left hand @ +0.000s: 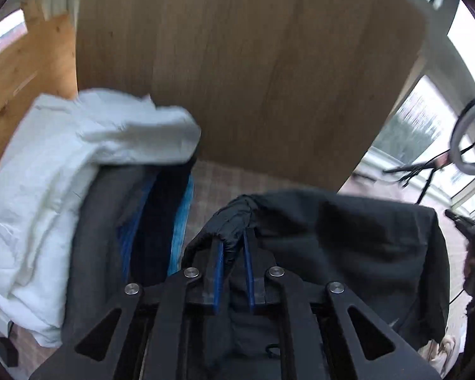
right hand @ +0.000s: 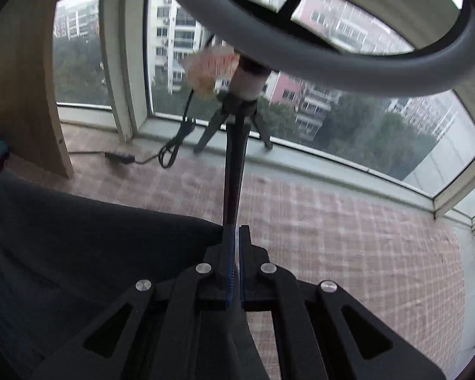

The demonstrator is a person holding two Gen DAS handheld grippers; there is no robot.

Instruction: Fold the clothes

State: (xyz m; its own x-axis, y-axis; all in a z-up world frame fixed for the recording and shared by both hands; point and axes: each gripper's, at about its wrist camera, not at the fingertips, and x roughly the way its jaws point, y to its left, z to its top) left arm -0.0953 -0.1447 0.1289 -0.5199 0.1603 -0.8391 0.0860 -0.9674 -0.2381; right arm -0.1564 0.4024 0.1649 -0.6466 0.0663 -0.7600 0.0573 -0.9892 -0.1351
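A black garment hangs in the air, stretched between my two grippers. My left gripper is shut on a bunched corner of it. My right gripper is shut on another edge of the same garment, which drapes away to the left and down. In the left wrist view a pile of other clothes sits at the left: a white cloth on top of a grey garment and a blue one.
A wooden table top fills the upper left wrist view. A ring light on a tripod stands close ahead of the right gripper, by the large windows. A cable and power strip lie on the tiled floor.
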